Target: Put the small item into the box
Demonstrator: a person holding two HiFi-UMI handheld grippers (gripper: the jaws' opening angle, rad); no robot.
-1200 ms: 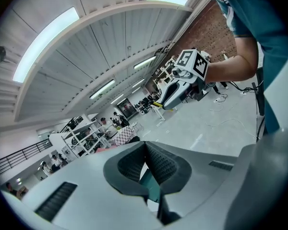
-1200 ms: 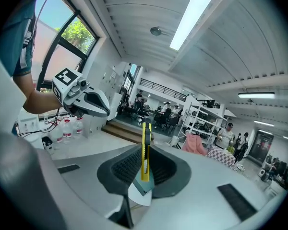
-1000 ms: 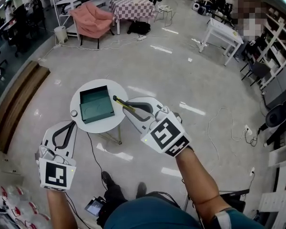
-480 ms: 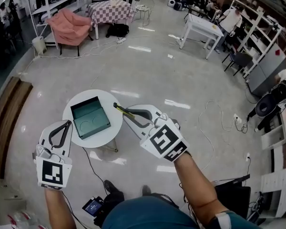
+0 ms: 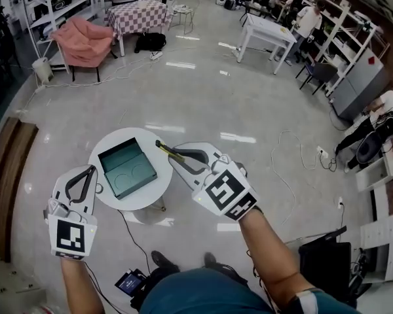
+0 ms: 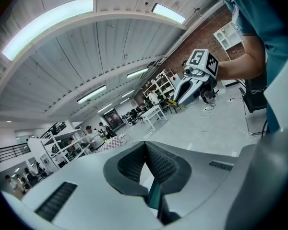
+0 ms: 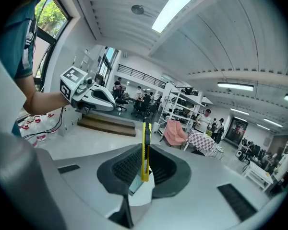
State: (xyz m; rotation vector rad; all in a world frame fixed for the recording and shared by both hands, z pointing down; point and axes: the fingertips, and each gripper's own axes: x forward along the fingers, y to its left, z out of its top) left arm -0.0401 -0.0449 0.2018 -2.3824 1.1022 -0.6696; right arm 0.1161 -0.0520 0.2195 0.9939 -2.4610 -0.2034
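In the head view, the right gripper (image 5: 173, 154) clamps a yellow utility knife (image 5: 164, 148). The knife's long axis continues the line of the jaws, and its free end points up-left over the rim of the round white table (image 5: 121, 198), near the open green box (image 5: 126, 169); the left gripper (image 5: 92, 170) hangs at the table's left edge. In the left gripper view, the left gripper (image 6: 145, 150) has its jaws pressed together with nothing between them. In the right gripper view, the right gripper (image 7: 145, 163) grasps the knife (image 7: 145, 133), which stands upright and sticks out beyond the tips.

Glossy floor (image 5: 236, 90), matt green box (image 5: 139, 173)
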